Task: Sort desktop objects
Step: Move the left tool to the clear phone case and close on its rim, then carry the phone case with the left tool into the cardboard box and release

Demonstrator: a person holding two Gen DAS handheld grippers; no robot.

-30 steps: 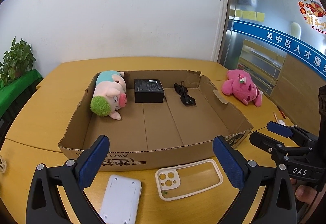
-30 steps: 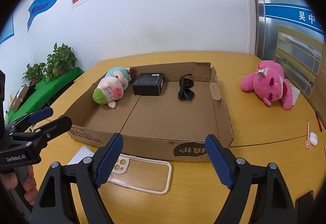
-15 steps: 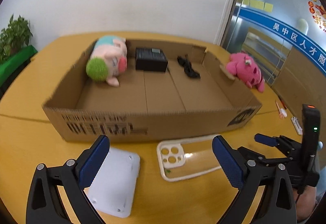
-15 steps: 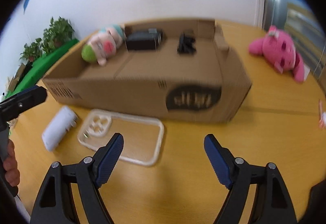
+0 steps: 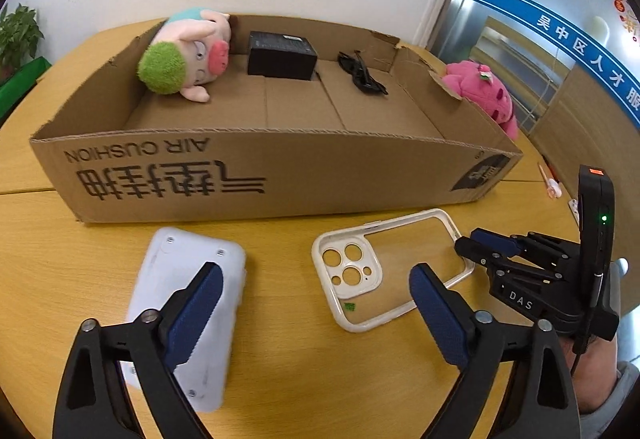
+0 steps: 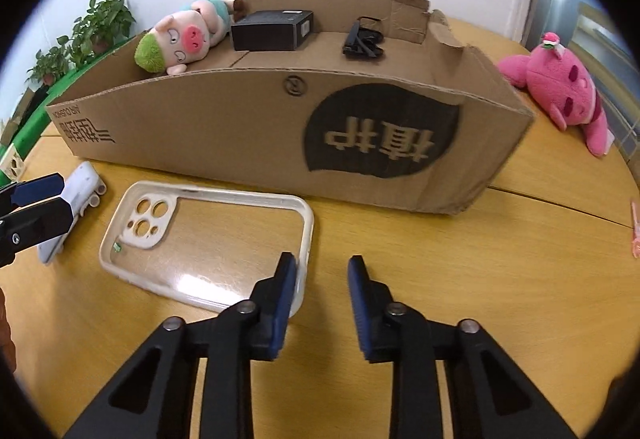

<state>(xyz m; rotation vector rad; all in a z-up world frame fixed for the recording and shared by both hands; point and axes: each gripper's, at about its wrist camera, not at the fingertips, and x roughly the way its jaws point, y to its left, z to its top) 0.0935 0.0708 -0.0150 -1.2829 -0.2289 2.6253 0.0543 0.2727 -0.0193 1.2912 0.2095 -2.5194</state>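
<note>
The cardboard box (image 5: 256, 175) is holding a pig plush (image 5: 182, 51), black box (image 5: 282, 55) and sunglasses (image 5: 362, 73) along its far wall. Near it, the clear phone case (image 6: 200, 243) is lying beside the white device (image 5: 188, 315); the right gripper (image 6: 322, 293), part-open, is straddling the case's right rim, while the left gripper (image 5: 316, 305) is hovering wide open

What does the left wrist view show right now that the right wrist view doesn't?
Only the left wrist view shows the white device's flat top and the open left gripper above it.

Only the right wrist view shows the right gripper astride the clear phone case's end rim, jaws partly open.

Both show the cardboard box and pink plush.
</note>
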